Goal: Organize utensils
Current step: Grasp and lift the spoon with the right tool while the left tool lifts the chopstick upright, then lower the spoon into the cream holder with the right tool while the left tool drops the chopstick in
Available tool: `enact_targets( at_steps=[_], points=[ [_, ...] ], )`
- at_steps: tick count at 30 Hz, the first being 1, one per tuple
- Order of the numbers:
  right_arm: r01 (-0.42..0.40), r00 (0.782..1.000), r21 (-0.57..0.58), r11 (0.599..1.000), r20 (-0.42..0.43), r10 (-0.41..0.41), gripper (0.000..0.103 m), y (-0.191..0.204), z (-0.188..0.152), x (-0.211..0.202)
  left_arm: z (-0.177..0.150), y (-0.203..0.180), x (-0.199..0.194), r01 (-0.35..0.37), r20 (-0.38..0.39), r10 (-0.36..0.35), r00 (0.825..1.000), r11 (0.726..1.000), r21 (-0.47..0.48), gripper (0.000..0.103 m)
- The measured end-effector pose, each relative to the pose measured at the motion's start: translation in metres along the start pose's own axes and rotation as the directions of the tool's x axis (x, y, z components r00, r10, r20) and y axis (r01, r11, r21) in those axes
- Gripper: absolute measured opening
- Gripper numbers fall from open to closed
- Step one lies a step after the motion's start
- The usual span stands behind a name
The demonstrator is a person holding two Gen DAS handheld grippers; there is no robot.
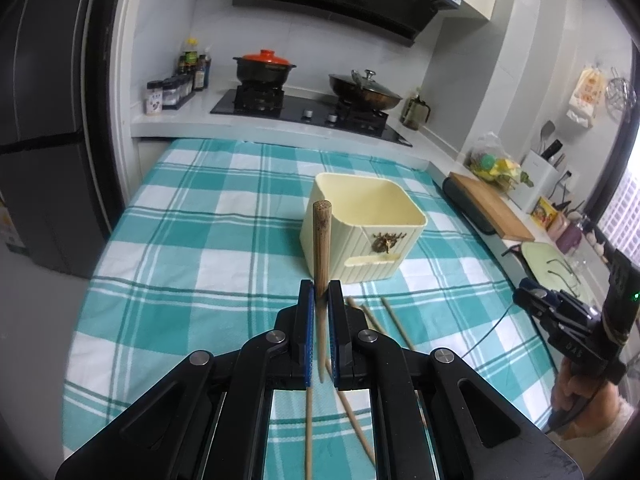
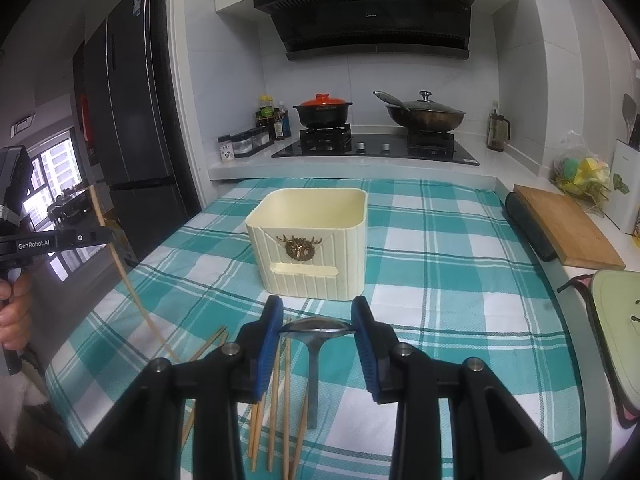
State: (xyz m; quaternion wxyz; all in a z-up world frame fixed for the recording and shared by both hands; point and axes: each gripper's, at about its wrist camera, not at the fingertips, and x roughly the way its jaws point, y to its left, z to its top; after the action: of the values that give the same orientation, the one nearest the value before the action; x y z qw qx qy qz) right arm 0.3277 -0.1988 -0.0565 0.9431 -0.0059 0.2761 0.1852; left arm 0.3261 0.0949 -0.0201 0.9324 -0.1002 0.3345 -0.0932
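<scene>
A cream ribbed utensil holder (image 1: 362,236) (image 2: 312,240) stands open-topped on the checked tablecloth. My left gripper (image 1: 321,294) is shut on a wooden chopstick (image 1: 321,248), held upright just before the holder; it also shows in the right wrist view (image 2: 120,264) at the left edge. My right gripper (image 2: 317,320) is shut on the bowl of a metal spoon (image 2: 316,328), whose handle hangs down toward the cloth, in front of the holder. Several more chopsticks (image 2: 276,396) (image 1: 360,420) lie on the cloth below the grippers.
The teal-and-white tablecloth (image 2: 440,280) covers the table. A wooden cutting board (image 2: 568,224) and a pale green tray (image 2: 616,328) lie at the right. Behind is a stove with a red-lidded pot (image 2: 324,110) and a wok (image 2: 426,114). A dark fridge (image 2: 132,140) stands left.
</scene>
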Motion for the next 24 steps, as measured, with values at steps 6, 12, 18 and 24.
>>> enact_targets(
  at_steps=[6, 12, 18, 24],
  points=[
    [-0.003, 1.000, 0.016, 1.000, 0.008, 0.003, 0.036, -0.006, 0.020, 0.001, 0.034, -0.016, -0.008, 0.034, 0.041, -0.035, 0.999, 0.999, 0.020, 0.005],
    [-0.018, 0.998, 0.001, 1.000, 0.067, 0.018, 0.036, -0.007, 0.088, 0.006, 0.104, -0.041, -0.010, 0.048, 0.130, -0.056, 0.990, 0.997, 0.068, 0.005],
    [-0.011, 0.988, -0.008, 1.000, 0.155, 0.012, 0.036, -0.005, 0.163, 0.032, 0.159, -0.057, 0.033, 0.029, 0.179, -0.039, 0.983, 0.998, 0.056, 0.005],
    [0.017, 0.992, 0.018, 1.000, 0.126, -0.019, 0.036, -0.011, 0.180, 0.097, 0.159, -0.052, 0.113, -0.009, 0.067, 0.007, 0.998, 1.000, 0.019, 0.005]
  ],
)
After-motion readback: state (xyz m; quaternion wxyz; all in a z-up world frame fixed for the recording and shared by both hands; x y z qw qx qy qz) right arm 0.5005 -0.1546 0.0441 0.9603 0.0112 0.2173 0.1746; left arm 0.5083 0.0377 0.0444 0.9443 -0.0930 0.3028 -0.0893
